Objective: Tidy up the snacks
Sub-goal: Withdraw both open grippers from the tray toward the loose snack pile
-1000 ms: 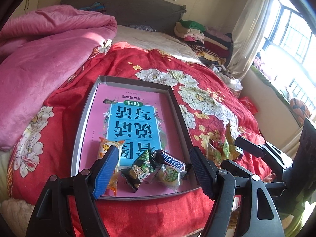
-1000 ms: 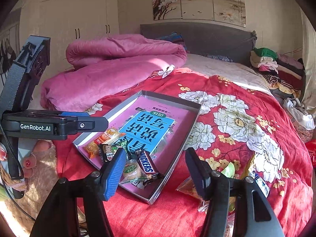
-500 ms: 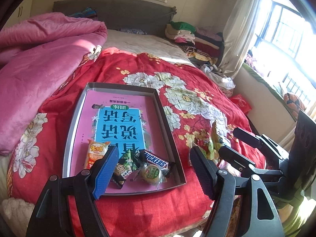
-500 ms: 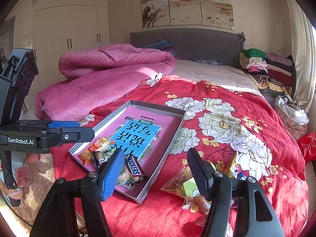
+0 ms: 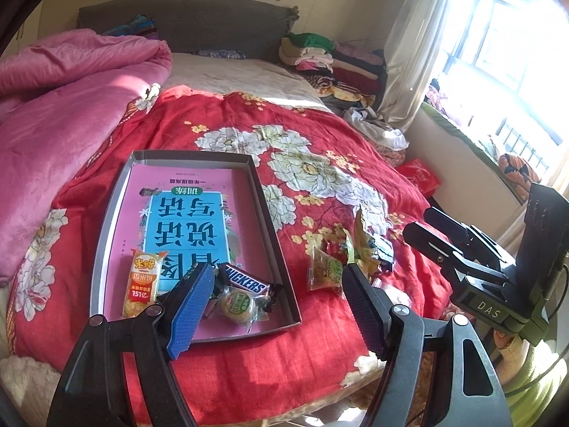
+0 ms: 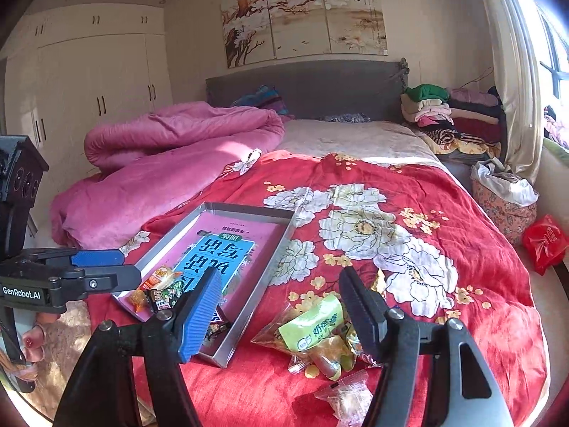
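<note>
left wrist view: the left gripper (image 5: 275, 300) hangs wide open and empty above the tray's (image 5: 106, 220) near end, where a snickers bar (image 5: 245, 282), a round green-labelled cake (image 5: 237, 305) and an orange rice snack (image 5: 142, 281) lie; loose packets (image 5: 341, 259) sit beyond its right finger.

right wrist view: the right gripper (image 6: 281, 307) is spread wide and empty, with the green-labelled snack bag (image 6: 311, 325) lying between its fingers and the tray to the left.

One tray (image 5: 110, 213), four snacks (image 5: 236, 302) inside it, two tongs (image 5: 275, 302).

Snickers bar (image 5: 244, 282) in tray (image 5: 106, 220); snack pile (image 5: 346, 258) right.
</note>
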Demonstrator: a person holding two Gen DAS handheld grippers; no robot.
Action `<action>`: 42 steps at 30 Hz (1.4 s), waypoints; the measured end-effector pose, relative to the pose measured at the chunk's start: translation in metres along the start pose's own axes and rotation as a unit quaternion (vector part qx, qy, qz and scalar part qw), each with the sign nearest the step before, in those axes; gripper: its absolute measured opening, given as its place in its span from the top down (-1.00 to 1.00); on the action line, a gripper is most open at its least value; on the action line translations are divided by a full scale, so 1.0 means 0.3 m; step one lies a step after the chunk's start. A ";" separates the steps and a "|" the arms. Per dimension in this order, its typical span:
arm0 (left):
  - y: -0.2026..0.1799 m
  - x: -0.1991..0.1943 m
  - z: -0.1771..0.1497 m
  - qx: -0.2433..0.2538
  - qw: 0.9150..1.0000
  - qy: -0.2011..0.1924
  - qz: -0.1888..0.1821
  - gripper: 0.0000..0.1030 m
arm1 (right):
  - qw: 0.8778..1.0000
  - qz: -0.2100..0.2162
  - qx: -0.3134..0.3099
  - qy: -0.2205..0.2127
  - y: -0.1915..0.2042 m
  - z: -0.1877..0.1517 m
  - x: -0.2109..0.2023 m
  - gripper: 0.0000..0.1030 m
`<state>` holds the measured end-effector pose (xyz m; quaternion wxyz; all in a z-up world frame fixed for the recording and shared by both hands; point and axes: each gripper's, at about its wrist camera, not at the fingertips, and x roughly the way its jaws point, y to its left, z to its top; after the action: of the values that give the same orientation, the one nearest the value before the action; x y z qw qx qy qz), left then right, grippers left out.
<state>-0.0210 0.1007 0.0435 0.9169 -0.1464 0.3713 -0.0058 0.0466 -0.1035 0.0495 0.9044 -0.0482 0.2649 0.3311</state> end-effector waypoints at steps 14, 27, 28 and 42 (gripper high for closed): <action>-0.073 0.016 -0.008 0.019 1.000 0.014 -0.013 -0.48 | 0.998 -0.044 0.045 -0.006 -0.145 -0.005 -0.064 -0.32; -0.166 0.093 -0.039 0.052 0.997 0.048 -0.028 -0.48 | 0.994 -0.075 0.075 0.021 -0.250 -0.049 -0.084 -0.32; -0.173 0.097 -0.042 0.055 0.997 0.050 -0.029 -0.48 | 0.994 -0.077 0.076 0.025 -0.255 -0.053 -0.080 -0.32; -0.253 0.181 -0.066 0.082 0.993 0.082 -0.038 -0.48 | 0.991 -0.053 0.070 0.102 -0.277 -0.129 -0.002 -0.32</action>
<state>0.0124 0.0164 0.0138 0.8915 -0.0834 0.4374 -0.0829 0.0808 -0.1784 0.0093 0.8902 -0.0319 0.3752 0.2563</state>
